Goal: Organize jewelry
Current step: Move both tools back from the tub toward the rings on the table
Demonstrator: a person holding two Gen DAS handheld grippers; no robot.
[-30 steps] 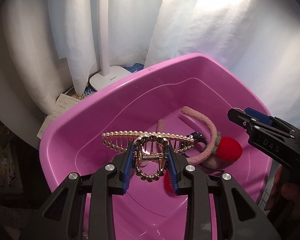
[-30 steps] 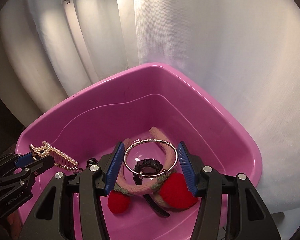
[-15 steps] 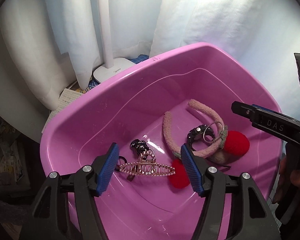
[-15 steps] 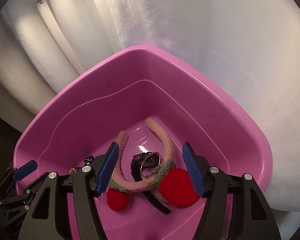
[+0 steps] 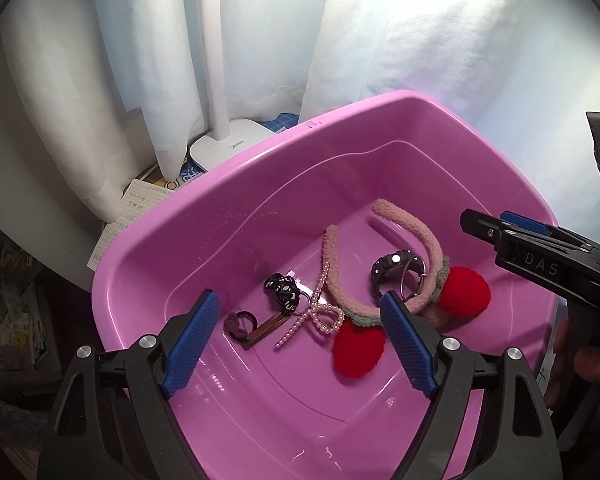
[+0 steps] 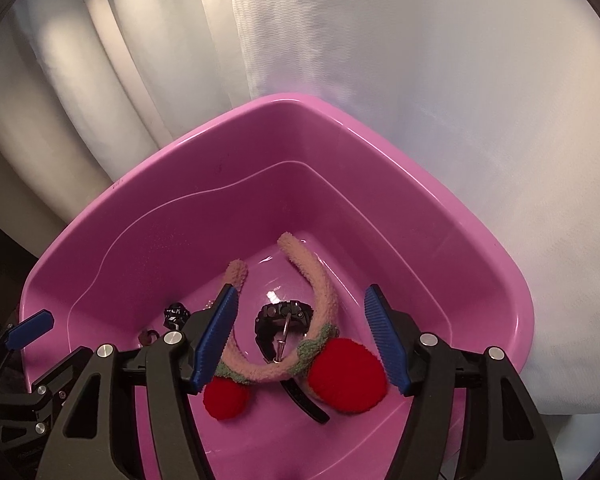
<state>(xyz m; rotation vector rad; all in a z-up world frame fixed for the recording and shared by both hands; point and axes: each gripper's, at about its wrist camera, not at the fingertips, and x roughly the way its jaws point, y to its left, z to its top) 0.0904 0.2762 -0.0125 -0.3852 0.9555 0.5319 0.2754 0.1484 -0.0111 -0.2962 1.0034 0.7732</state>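
Lamp base (image 5: 236, 148) reading "Midea", right gripper (image 5: 496, 224) marked "DAS"

White curtains (image 5: 148, 60) (backlit), lamp base (image 5: 230, 146)

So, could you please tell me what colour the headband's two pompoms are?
Red pompoms, clearest in the right wrist view.

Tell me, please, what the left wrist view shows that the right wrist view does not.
Only the left wrist view shows the pearl hair claw, the brown hair tie and the lamp base. Only the right wrist view shows the black watch strap below the headband. Both show the pink basin, the headband with red pompoms, and the watch.
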